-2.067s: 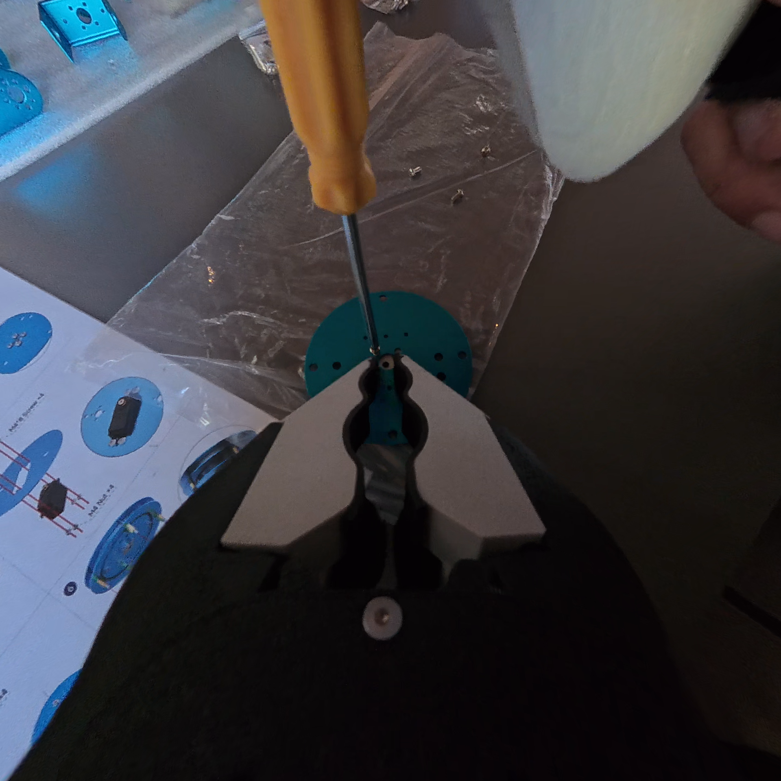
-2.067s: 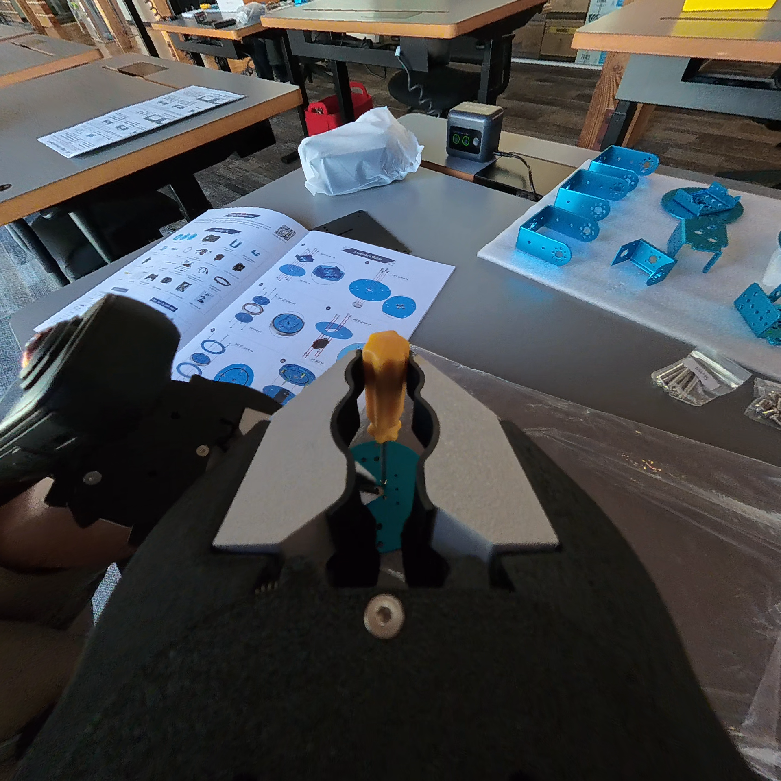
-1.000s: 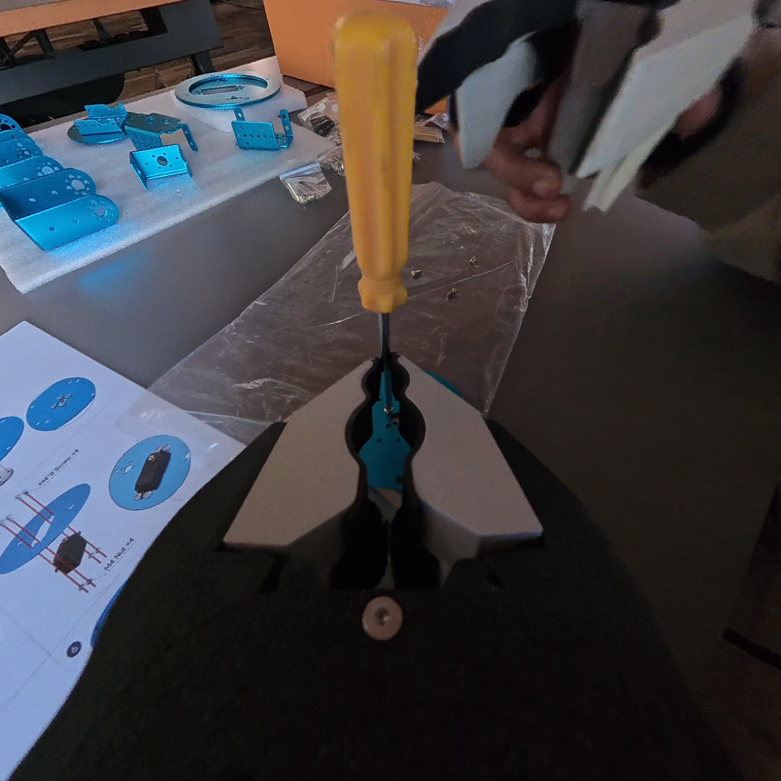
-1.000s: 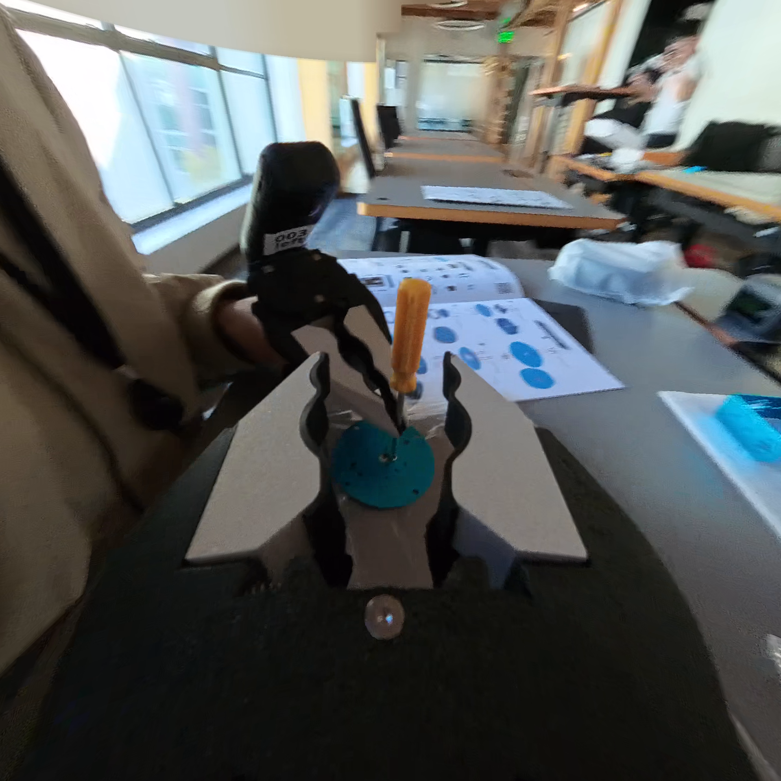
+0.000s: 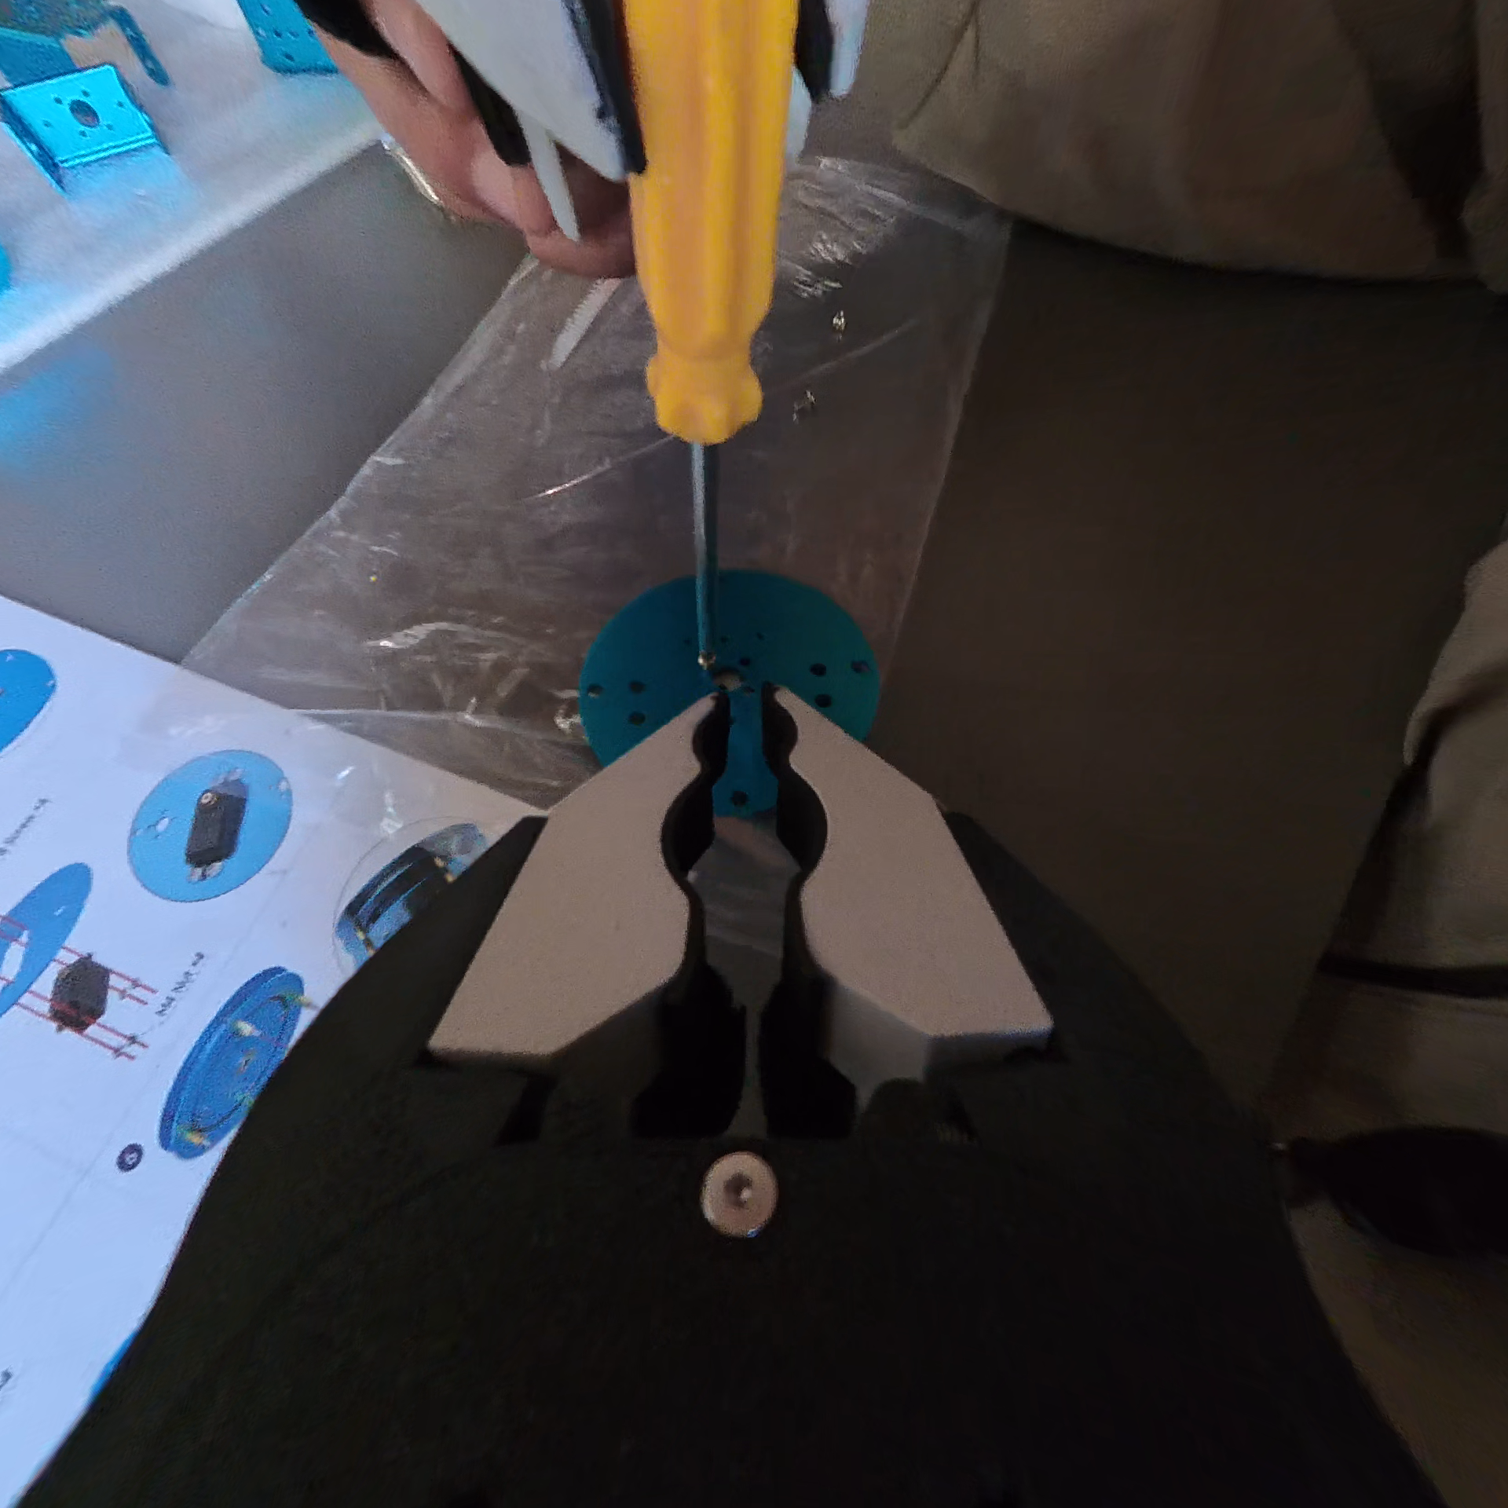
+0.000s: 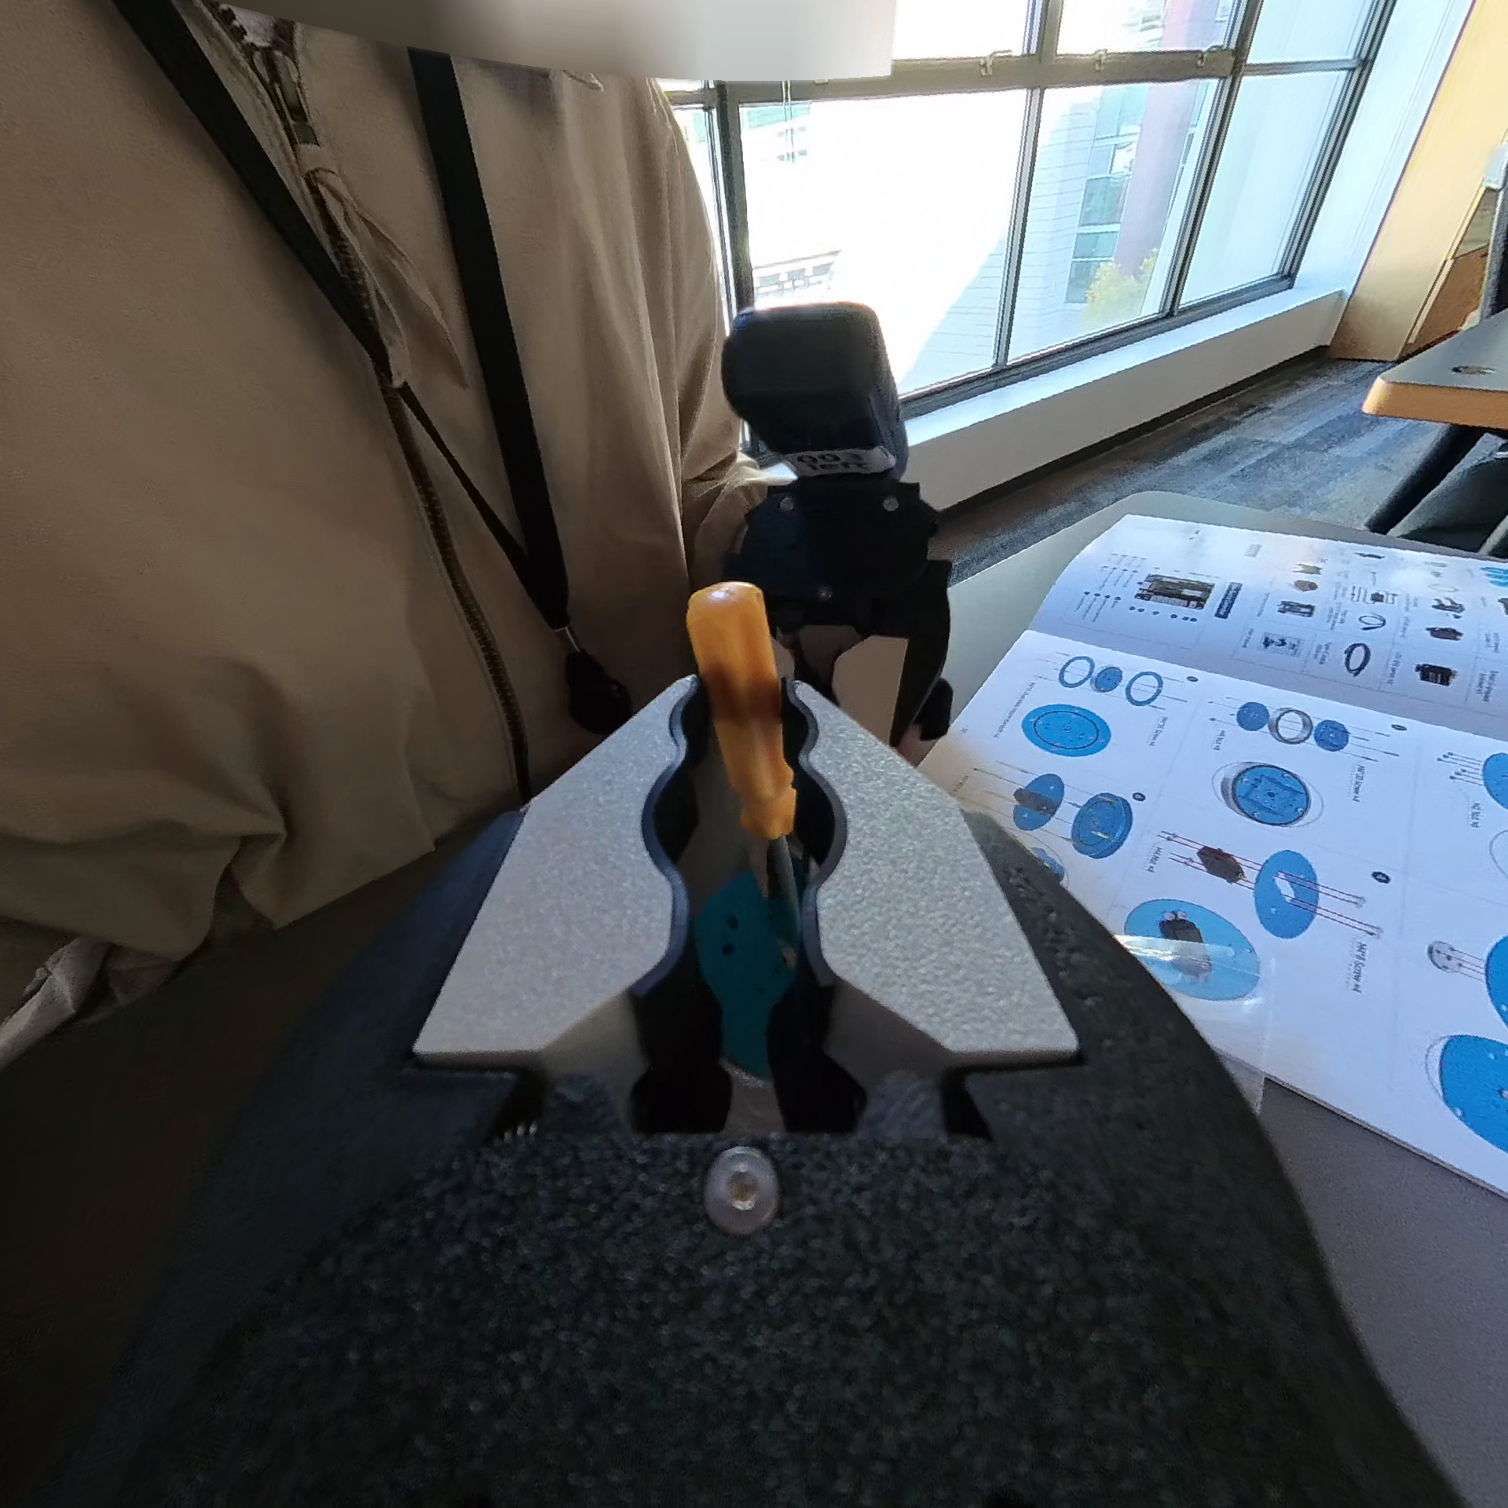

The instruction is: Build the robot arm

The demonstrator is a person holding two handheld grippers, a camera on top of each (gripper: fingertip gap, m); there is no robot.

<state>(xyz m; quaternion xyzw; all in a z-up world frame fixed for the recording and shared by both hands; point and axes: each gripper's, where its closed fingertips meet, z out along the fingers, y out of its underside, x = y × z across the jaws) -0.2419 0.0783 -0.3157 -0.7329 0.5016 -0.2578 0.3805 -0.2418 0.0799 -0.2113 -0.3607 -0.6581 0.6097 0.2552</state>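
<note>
The right gripper (image 6: 741, 710) is closed on the yellow plastic handle of a screwdriver (image 5: 711, 204); in the left wrist view that handle's top is cut off by the frame, and a hand (image 5: 481, 163) shows only in part behind it. The thin steel shaft runs down to a round teal disc (image 5: 653, 653) — flat metal, drilled with small holes — and its tip meets a tiny screw (image 5: 707, 655) near the disc's middle; the screw's head is too small to make out. The left gripper (image 5: 741, 700) stands narrow, its grey textured fingers just above the disc's near half, hiding that part; whether they pinch its edge cannot be told. The disc lies on a crinkled clear plastic sheet (image 5: 457, 555) on the grey worktop (image 5: 212, 424). Loose small screws (image 5: 806, 401) lie farther off on the sheet. At the left, a glossy printed manual (image 5: 122, 898) lies open, partly hidden by the gripper body. Blue metal brackets (image 5: 77, 122) at far left are blurred.
</note>
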